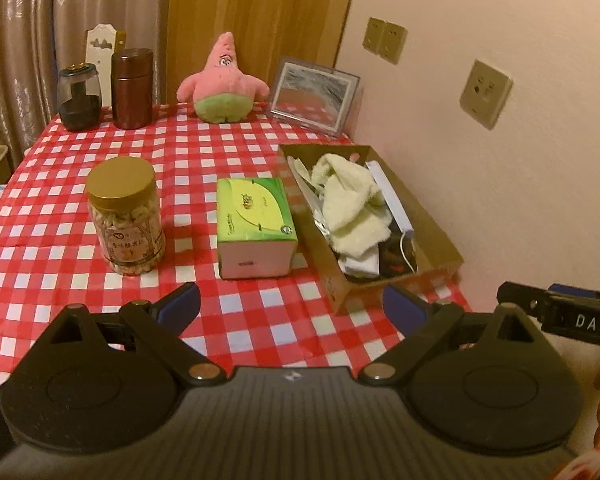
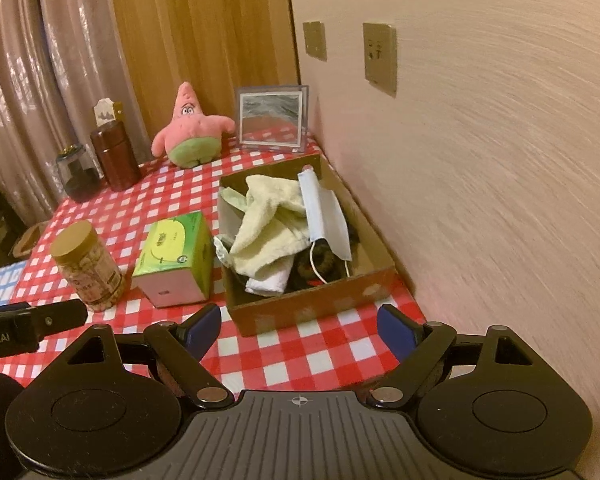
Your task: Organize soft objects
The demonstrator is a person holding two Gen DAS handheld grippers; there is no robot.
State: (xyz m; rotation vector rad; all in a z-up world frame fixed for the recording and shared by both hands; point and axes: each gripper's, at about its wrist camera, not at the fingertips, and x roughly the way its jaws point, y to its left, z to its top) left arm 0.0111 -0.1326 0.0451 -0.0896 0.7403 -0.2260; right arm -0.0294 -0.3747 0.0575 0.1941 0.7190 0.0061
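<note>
The plush (image 2: 192,128) sits well behind the box (image 2: 312,304), up by the curtain. It's probably light and squishy, so pinch the fat pink body, not a floppy arm. The towel (image 2: 268,224) and mask (image 2: 324,216) are already in the box, limp stuff. Left gripper (image 1: 292,308) and right gripper (image 2: 300,330) both hang wide open, holding nothing, just in front of the box.

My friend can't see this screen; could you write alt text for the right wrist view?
An open, empty tool hovers over a red-checked tablecloth before a cardboard box holding a pale towel and face mask. A green tissue box and jar stand left.
</note>
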